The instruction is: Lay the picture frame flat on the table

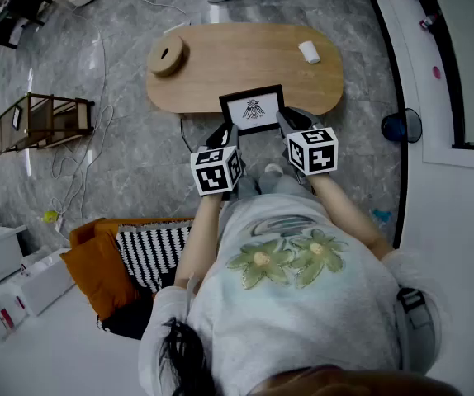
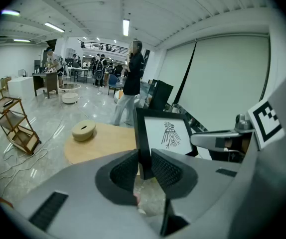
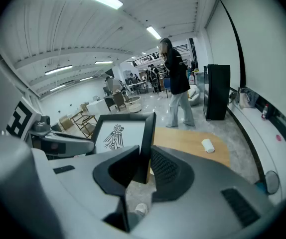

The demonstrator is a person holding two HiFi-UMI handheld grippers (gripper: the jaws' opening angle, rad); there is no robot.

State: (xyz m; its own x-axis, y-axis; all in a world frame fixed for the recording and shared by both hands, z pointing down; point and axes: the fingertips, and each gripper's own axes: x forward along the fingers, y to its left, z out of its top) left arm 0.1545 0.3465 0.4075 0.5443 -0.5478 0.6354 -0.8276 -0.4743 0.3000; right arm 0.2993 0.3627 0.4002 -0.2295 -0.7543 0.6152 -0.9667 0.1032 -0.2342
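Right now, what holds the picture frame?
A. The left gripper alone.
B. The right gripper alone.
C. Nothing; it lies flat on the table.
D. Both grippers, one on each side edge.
D: the left gripper and the right gripper each clamp one side edge of the picture frame, which is not yet flat on the table.

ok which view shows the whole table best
The head view: the wooden table shows end to end from above, both ends rounded. The left gripper view shows only the end with the round slotted block; the right gripper view only the end with the white roll.
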